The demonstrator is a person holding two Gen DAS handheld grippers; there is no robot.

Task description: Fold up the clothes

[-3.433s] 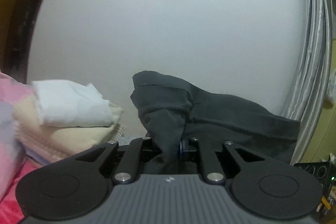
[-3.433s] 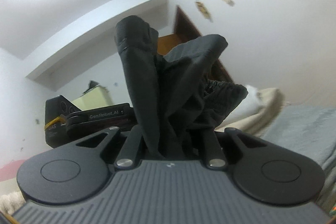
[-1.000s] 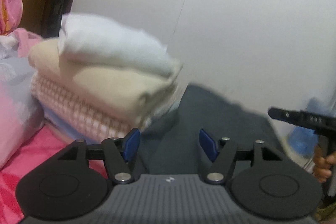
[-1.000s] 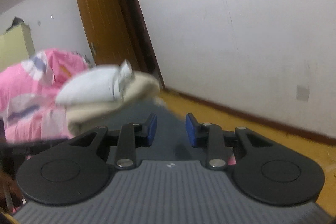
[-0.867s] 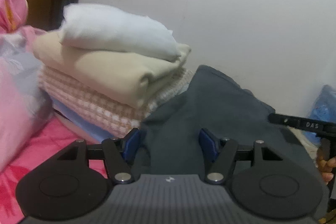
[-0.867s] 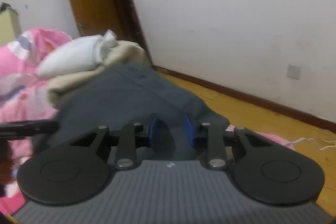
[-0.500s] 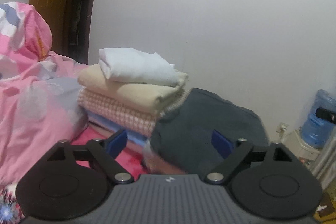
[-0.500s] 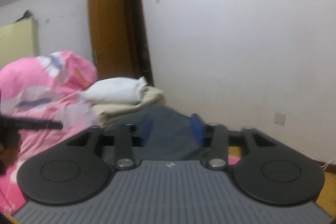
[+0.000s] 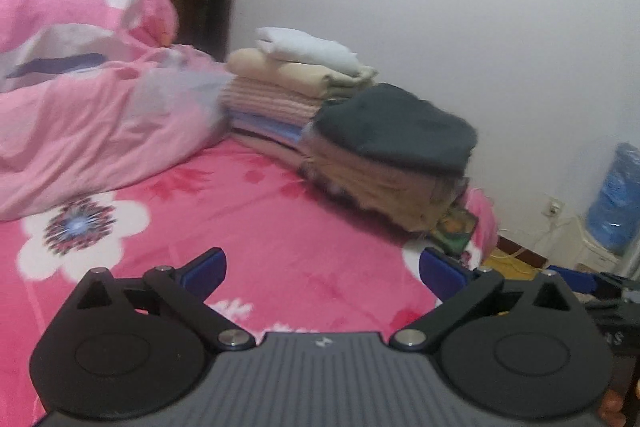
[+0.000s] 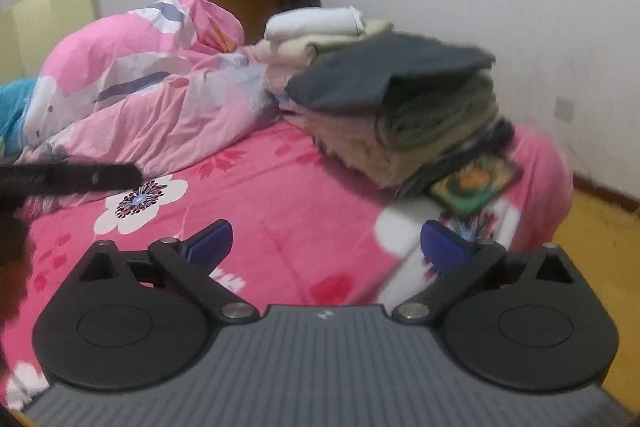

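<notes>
Two grippers were in your hands, and both had just been spreading their jaws, with nothing between them. Your left gripper (image 9: pixel 322 269) stood wide apart over the pink flowered bedsheet (image 9: pixel 248 227), its blue pads (image 9: pixel 204 269) clear of any cloth. Your right gripper (image 10: pixel 326 243) was spread as wide above the same sheet, near the corner of the bed, and it too held nothing.

You could see the dark grey garment (image 9: pixel 394 127) lying folded on top of a stack of tan and beige folded clothes (image 9: pixel 372 183) at the far corner of the bed, well apart from both grippers. From the right wrist view its near edge overhung the stack a little. Just behind that stack, touching it, stood a second pile of folded laundry (image 9: pixel 296 83), with a white piece on top, cream beneath, then pink and blue layers.

A bunched pink quilt (image 9: pixel 92 87) lay to the left of the piles. A green-patterned item (image 10: pixel 476 185) stuck out from under the tan stack at the bed's corner. Beyond the bed, a blue water bottle (image 9: pixel 616 199) stood by the white wall.
</notes>
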